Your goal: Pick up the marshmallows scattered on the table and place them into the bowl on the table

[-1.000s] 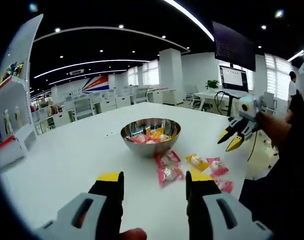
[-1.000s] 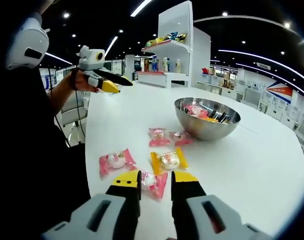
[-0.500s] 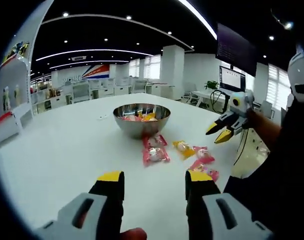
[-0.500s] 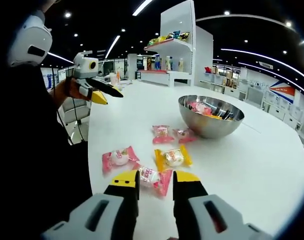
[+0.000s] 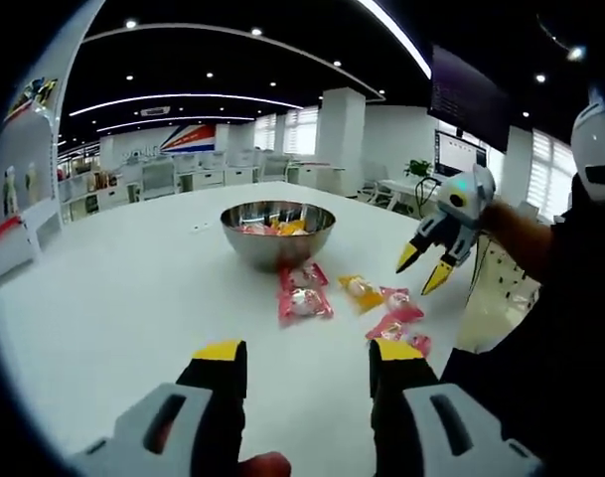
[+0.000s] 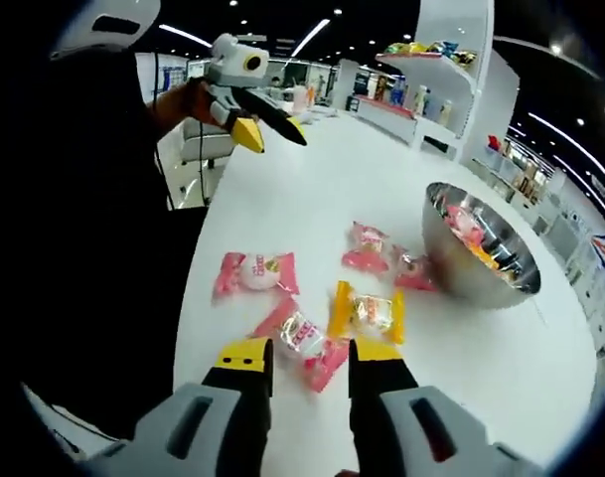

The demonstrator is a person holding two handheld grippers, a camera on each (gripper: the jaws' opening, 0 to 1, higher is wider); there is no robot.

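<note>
Marshmallows in crinkly wrappers lay scattered on the white worktop [image 6: 282, 199] beside a steel bowl [image 6: 478, 253] that already held several. In the right gripper view, my right gripper [image 6: 308, 360] hung open and empty, its yellow-tipped jaws either side of the nearest pink marshmallow [image 6: 304, 340]. That piece sat just ahead of the jaws, between their tips, its long axis slanting from upper left to lower right across the gap. A yellow marshmallow [image 6: 368, 311] lay just beyond it, a second pink one [image 6: 255, 272] off to the left, and two more near the bowl. My left gripper [image 5: 304, 360] was also open and empty, held well back from the cluster. I judged the right gripper the nearer one for the next pick.
</note>
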